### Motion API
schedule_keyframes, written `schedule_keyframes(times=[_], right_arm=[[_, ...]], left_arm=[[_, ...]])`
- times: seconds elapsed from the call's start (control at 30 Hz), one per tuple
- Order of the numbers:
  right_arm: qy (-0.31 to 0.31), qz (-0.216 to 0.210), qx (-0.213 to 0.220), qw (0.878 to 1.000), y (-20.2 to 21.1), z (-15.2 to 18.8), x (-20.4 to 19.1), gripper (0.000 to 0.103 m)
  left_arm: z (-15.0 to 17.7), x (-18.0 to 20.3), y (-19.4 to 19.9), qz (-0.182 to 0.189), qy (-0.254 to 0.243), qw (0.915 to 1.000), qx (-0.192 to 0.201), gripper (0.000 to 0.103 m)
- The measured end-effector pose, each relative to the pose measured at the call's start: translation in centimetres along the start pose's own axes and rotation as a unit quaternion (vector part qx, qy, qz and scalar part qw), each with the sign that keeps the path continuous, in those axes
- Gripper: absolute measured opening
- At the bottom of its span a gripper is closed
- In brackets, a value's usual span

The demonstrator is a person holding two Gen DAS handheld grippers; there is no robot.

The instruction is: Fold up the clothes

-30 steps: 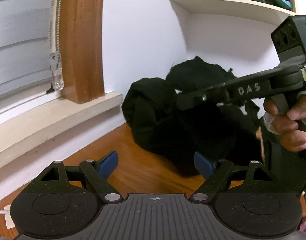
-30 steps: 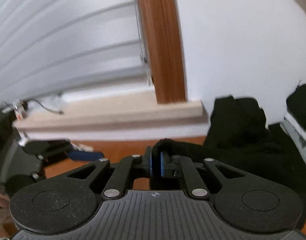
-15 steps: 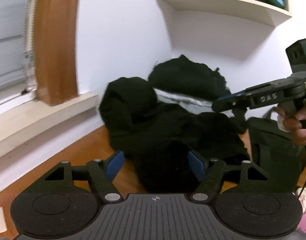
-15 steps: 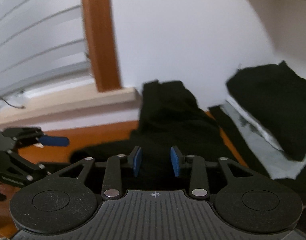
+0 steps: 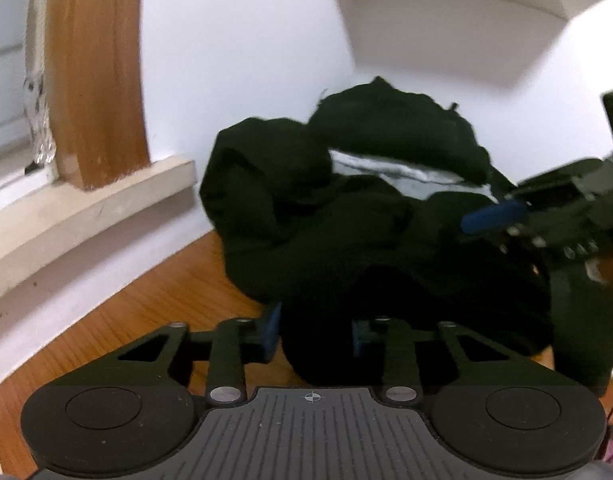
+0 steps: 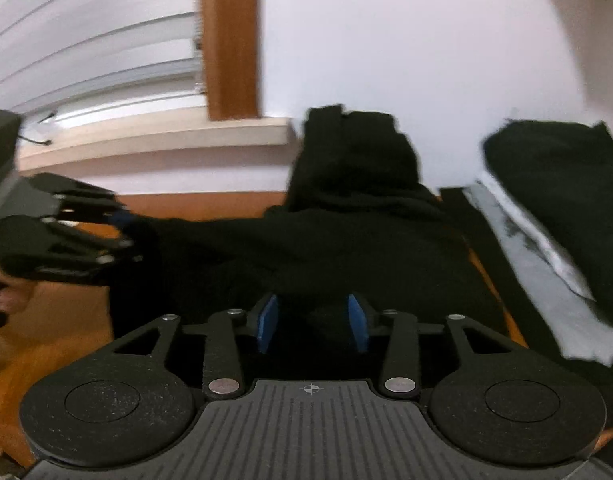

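Not much folding done yet, judging by the heap: the black garment [image 5: 346, 240] is still bunched on the wooden floor [image 5: 154, 304] against the wall. A fold of it is pinched in the left gripper [image 5: 312, 336], whose jaws have just been closing. The right gripper [image 6: 311, 322] has just been opening and is spread over the cloth, nothing gripped. The garment's long axis can't really be told; it's crumpled.

Black clothes [image 5: 346, 240] (grey lining), blue fingers [image 6: 268, 322]

Right tongs [image 6: 311, 322] parted, just opening, over black garment [image 6: 346, 240] on wooden floor [image 6: 46, 344].
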State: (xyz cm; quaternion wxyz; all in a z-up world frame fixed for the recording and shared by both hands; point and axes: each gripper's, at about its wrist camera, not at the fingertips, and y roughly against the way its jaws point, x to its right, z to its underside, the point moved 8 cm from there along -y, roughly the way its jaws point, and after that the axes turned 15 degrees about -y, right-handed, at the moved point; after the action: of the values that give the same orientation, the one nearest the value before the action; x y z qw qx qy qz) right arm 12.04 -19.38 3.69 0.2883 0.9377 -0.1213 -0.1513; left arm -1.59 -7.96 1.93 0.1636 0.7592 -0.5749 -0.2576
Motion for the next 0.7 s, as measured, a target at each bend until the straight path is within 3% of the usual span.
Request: schedule_keyframes(times=[0.37, 0.53, 0.6, 0.63, 0.67, 0.7], right_arm=[[0.061, -0.088, -0.048, 0.993, -2.9, -2.9, -3.7, 0.043], [0.077, -0.102, -0.076, 0.989, -3.2, -1.3, -3.0, 0.046], [0.089, -0.093, -0.084, 0.988, -3.9, -0.4, -2.2, 0.022], [0.093, -0.089, -0.084, 0.988, -4.2, -0.1, -1.9, 0.021], [0.094, -0.084, -0.074, 0.989, -4.1, -0.3, -1.6, 0.010], [0.095, -0.079, -0.063, 0.990, -3.9, -0.5, -1.3, 0.008]], left_arm=[[-2.6, -2.5, -3.0, -0.008, 0.033, 0.9994, -0.012, 0.023], [-3.7, -2.1, -3.2, -0.022, 0.036, 0.9990, -0.013, 0.023], [-3.4, -1.6, -2.7, -0.024, 0.037, 0.9989, -0.018, 0.023], [-3.2, -1.4, -2.6, -0.024, 0.035, 0.9989, -0.022, 0.023], [-3.1, -1.1, -2.4, -0.025, 0.032, 0.9988, -0.027, 0.023], [-3.0, -0.8, -2.1, -0.028, 0.033, 0.9987, -0.028, 0.026]])
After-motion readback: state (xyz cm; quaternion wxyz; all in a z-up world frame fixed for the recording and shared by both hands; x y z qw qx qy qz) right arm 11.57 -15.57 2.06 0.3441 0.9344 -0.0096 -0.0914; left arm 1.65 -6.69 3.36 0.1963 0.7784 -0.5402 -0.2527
